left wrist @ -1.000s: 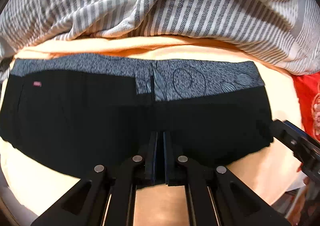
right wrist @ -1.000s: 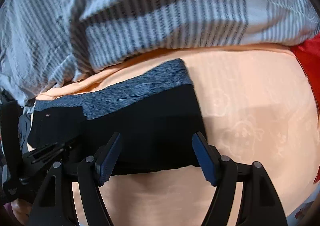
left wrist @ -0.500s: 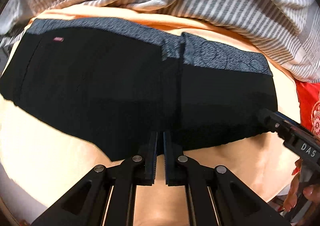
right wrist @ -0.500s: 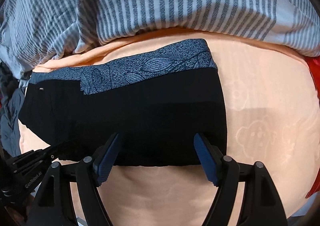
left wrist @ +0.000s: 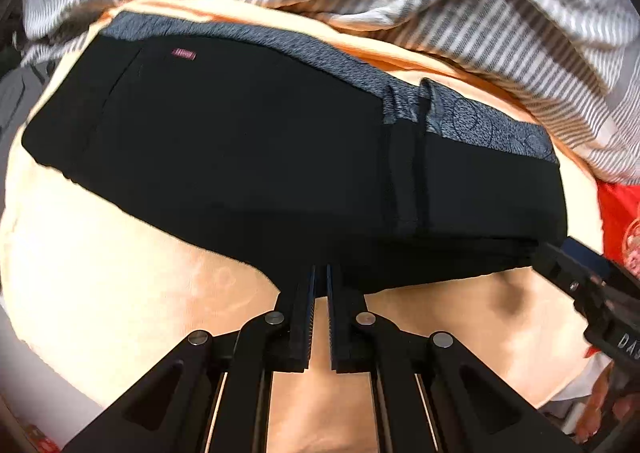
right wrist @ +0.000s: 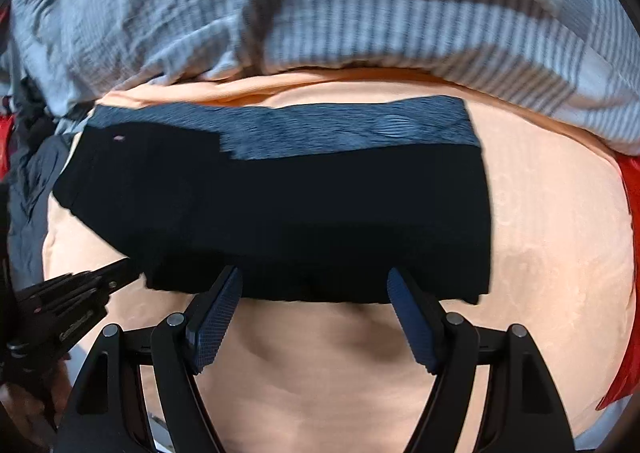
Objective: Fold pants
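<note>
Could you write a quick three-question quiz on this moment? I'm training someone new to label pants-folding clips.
1. True or false: the right gripper stands open.
2. What does the pants' near edge sit between: (a) the left gripper's shut tips, (b) nothing?
3. What pattern has the blanket beyond the pants?

Key: 1 true. 2 a. 3 grey and white stripes.

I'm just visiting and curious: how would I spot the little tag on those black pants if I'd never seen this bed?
Start at the peach sheet below the striped blanket. The folded black pants lie across it, with a grey patterned waistband along their far edge. Just under that band sits the small reddish tag, the only coloured mark on the black cloth.
</note>
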`<state>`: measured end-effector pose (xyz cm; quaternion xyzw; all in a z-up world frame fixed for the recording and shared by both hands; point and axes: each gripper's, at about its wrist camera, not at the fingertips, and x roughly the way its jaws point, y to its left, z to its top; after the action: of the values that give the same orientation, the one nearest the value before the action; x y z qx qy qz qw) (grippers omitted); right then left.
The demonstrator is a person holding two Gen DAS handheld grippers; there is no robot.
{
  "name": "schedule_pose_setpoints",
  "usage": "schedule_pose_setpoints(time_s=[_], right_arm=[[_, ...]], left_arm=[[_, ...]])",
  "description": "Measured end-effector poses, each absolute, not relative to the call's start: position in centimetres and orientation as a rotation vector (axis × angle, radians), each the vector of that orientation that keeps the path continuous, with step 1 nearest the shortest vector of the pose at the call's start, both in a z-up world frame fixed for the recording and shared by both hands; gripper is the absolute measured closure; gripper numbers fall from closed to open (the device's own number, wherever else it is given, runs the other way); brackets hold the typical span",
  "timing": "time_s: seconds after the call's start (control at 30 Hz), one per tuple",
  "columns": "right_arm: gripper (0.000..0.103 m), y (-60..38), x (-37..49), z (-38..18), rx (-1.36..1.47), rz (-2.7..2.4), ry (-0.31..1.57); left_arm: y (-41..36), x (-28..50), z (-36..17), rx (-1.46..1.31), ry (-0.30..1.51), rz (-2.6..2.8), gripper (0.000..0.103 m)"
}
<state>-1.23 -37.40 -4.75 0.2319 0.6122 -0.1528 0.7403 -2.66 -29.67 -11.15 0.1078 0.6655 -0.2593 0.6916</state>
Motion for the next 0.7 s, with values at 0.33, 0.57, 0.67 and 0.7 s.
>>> schedule_pose_setpoints(time_s=[0.33, 0.57, 0.67, 0.7], right_arm=[[0.025, -33.0, 1.8, -4.8, 0.519, -0.269, 1.366], [0.025, -29.8, 4.2, -5.2, 0.468, -0.22, 1.394], [0.025, -28.9, 5.0, -5.2, 0.446, -0.203, 1.4], [0.025, -28.6, 5.3, -5.3, 0.444, -0.198, 1.403]], left_arm=[[-26.3, 0.3, -10.6, 0.152, 1.493, -0.57, 0.097], [-22.8, 2.6, -10.4, 0.085, 1.462, -0.496, 0.001], [-21.9, 3.5, -10.5, 0.095, 1.449, -0.465, 0.001], [-21.5, 3.8, -10.6, 0.093, 1.447, -0.455, 0.001]])
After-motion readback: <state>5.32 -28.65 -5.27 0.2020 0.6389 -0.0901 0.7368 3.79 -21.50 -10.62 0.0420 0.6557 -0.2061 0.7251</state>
